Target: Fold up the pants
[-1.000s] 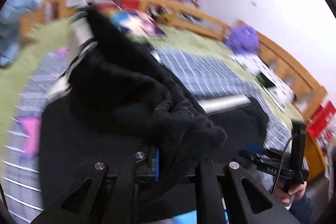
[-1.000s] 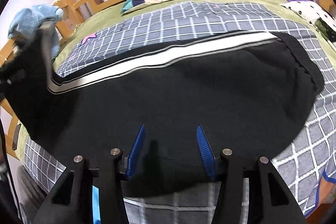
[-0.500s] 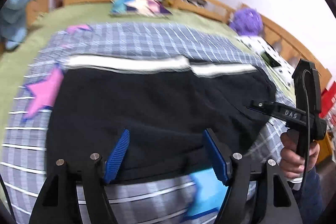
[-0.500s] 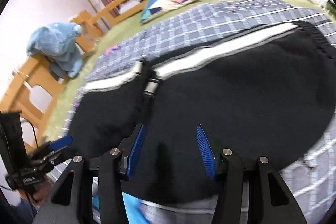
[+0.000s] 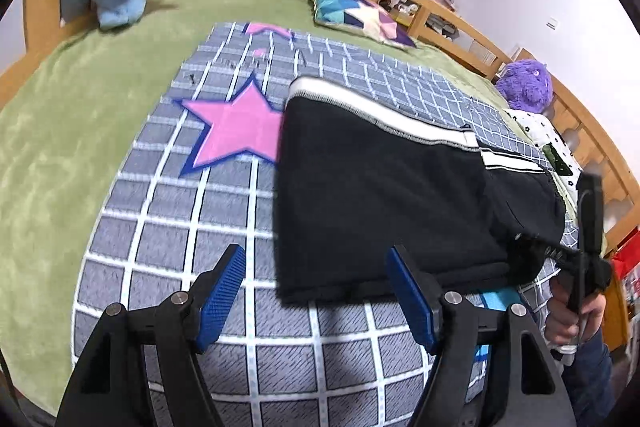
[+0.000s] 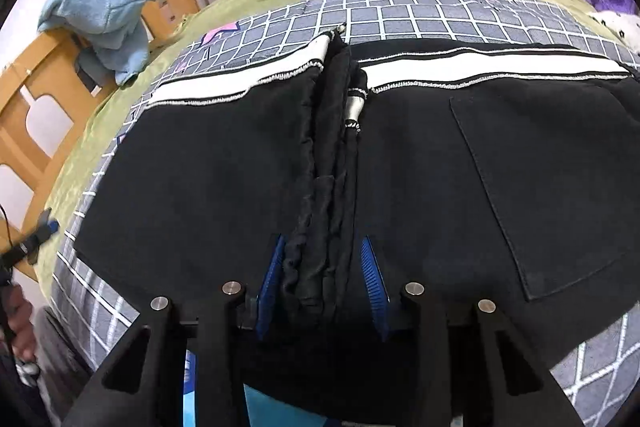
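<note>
The left gripper (image 5: pixel 316 291) is pointed steeply down with jaws spread wide, nothing clamped between the blue pads (image 5: pixel 221 290). The right gripper (image 6: pixel 322 283) is angled down, jaws closing, with bunched black cloth between its pads (image 6: pixel 371 269). In the left wrist view, the right hand (image 5: pixel 573 323) is seen gripping its handle at 4 o'clock.
</note>
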